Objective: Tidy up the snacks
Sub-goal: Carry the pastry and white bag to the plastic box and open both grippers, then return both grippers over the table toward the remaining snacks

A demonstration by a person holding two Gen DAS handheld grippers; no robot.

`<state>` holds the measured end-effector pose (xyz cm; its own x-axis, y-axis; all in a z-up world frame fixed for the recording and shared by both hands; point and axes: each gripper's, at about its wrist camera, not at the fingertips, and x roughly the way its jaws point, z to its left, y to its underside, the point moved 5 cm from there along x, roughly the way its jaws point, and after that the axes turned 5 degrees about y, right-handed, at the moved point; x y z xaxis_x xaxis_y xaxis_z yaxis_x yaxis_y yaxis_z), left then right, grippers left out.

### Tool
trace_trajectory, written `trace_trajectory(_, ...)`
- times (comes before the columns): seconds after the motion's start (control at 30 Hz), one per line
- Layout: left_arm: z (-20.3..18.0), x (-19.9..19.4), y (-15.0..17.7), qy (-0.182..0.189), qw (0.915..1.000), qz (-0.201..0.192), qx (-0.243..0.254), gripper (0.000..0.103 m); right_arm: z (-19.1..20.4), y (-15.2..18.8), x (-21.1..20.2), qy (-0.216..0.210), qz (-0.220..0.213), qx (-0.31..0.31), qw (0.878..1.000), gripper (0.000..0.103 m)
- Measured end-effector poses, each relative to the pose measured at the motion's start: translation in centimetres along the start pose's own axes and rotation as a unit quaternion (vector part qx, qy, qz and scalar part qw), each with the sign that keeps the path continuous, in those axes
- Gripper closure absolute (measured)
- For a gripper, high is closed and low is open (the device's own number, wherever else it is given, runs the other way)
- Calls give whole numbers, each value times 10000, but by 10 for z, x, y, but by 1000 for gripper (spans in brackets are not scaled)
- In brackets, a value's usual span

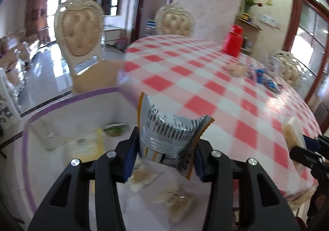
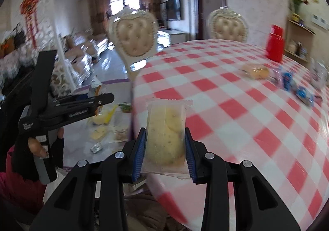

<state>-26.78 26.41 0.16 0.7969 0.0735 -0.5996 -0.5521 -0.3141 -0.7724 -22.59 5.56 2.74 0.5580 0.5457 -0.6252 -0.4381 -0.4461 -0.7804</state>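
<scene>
My left gripper (image 1: 164, 154) is shut on a silver and orange snack packet (image 1: 168, 134) with printed black text, held upright over a white box with a purple rim (image 1: 67, 99). Several pale wrapped snacks (image 1: 174, 200) lie in that box below the fingers. My right gripper (image 2: 165, 154) is shut on a clear-wrapped pale round biscuit (image 2: 165, 136), hanging over the near edge of the red and white checked table (image 2: 236, 107). The left gripper (image 2: 90, 101) also shows at the left of the right wrist view, over the box; the right gripper's tip shows at the far right of the left wrist view.
On the far side of the table stand a red jug (image 1: 233, 40), a wrapped bun (image 2: 256, 72) and several blue packets (image 2: 287, 80). Two padded cream chairs (image 1: 79, 33) stand behind. A gloved hand (image 2: 47, 146) holds the left gripper's handle.
</scene>
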Motion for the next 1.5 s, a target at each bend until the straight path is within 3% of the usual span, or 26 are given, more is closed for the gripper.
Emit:
trace_trajectory(0.13, 32, -4, -2, -381, 9992, -24, -141, 56, 43, -12, 17, -274, 79, -498, 9984, 68)
trace_trajectory(0.23, 54, -9, -4, -374, 9984, 13, -413, 55, 70, -19, 27, -489, 132, -794, 9956, 68)
trace_trajectory(0.33, 72, -18, -7, -911, 9952, -69, -363, 55, 100, -21, 36, -825, 217, -1046, 9908, 68)
trace_trajectory(0.43, 84, -23, -8, -1013, 9937, 8, -484, 49, 125, -18, 47, -1074, 350, -1269, 9855, 68)
trace_trajectory(0.57, 96, -26, -8, -1178, 9906, 80, -687, 22, 144, -12, 52, -1419, 381, -1391, 9793, 63)
trace_trajectory(0.63, 99, -25, -8, -1268, 9891, 102, -745, 21, 141, -12, 51, -1495, 364, -1305, 9794, 55)
trace_trajectory(0.7, 100, -25, -9, -1364, 9878, 119, -742, 13, 133, -14, 49, -1458, 314, -1168, 9819, 53)
trace_trajectory(0.93, 82, -18, -11, -1526, 9873, 179, -413, 6, 82, -17, 40, -1097, 122, -588, 9921, 43)
trace_trajectory(1.1, 52, -8, -16, -1526, 9874, 308, -282, 6, 23, -10, 32, -770, -3, 101, 9970, 34)
trace_trajectory(1.2, 8, 6, -25, -812, 9949, 467, -369, 2, -23, -3, 28, -379, -72, 598, 9975, 32)
trace_trajectory(1.23, -21, 17, -30, -344, 9972, 566, -333, 2, -40, 0, 26, -278, -106, 809, 9963, 31)
trace_trajectory(1.3, -65, 35, -39, 164, 9971, 699, -271, 2, -83, 9, 20, -44, -131, 1314, 9912, 28)
trace_trajectory(1.37, -110, 61, -49, 462, 9958, 785, -97, 2, -125, 19, 13, 263, -98, 1707, 9849, 25)
trace_trajectory(1.5, -181, 116, -72, 512, 9954, 726, 355, 2, -207, 34, -8, 957, -225, 2275, 9688, 18)
